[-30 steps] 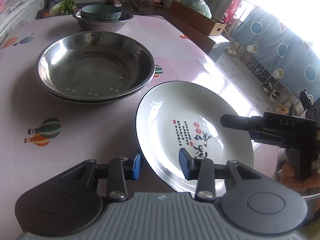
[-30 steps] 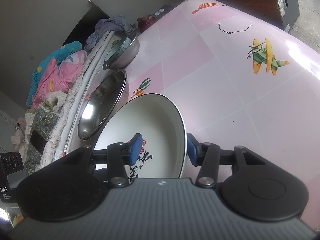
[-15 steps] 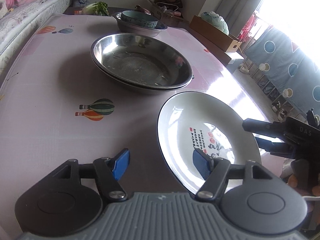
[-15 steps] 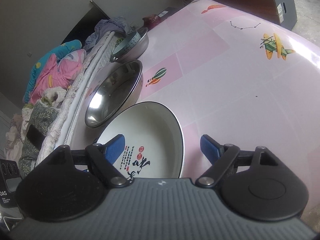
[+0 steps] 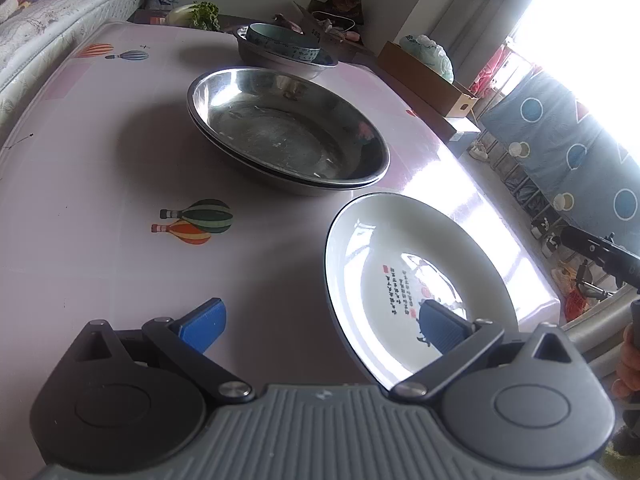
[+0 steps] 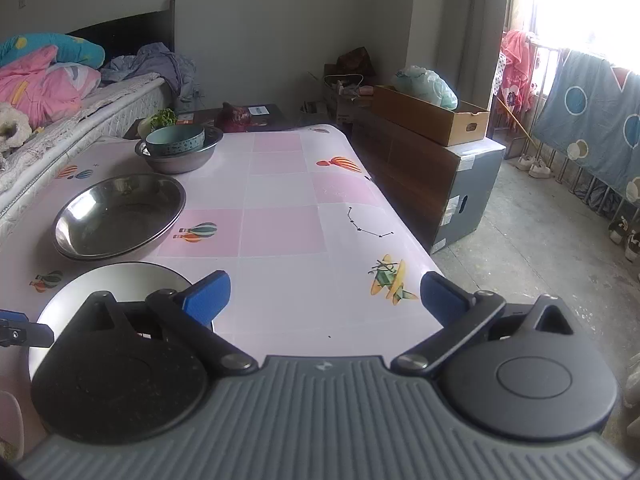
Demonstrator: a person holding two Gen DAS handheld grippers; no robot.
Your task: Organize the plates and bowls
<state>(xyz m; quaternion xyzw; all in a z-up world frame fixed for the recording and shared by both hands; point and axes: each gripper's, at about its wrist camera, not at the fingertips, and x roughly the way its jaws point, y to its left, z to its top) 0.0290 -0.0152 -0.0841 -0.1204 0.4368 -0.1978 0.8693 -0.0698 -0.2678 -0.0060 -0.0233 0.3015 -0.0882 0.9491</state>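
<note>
A white plate with black and red writing (image 5: pixel 404 264) lies flat on the pink table at the near right; it also shows in the right wrist view (image 6: pixel 120 280). My left gripper (image 5: pixel 320 326) is open, its right finger over the plate's near rim, holding nothing. My right gripper (image 6: pixel 324 292) is open and empty above the table, right of the plate. Two stacked steel plates (image 5: pixel 288 132) sit beyond the white plate, also in the right wrist view (image 6: pixel 118 216). A teal bowl (image 5: pixel 282 44) sits inside a steel bowl (image 6: pixel 180 158) at the table's far end.
A bed with bedding (image 6: pixel 60 92) runs along the table's left side. A cardboard box (image 6: pixel 432 120) on a cabinet stands to the right. The table edge (image 6: pixel 416 240) drops to a concrete floor on the right.
Both grippers opened and let go of the white plate, which now rests on the table. The right gripper swung to the right, away from the plate. The left gripper pulled back a little.
</note>
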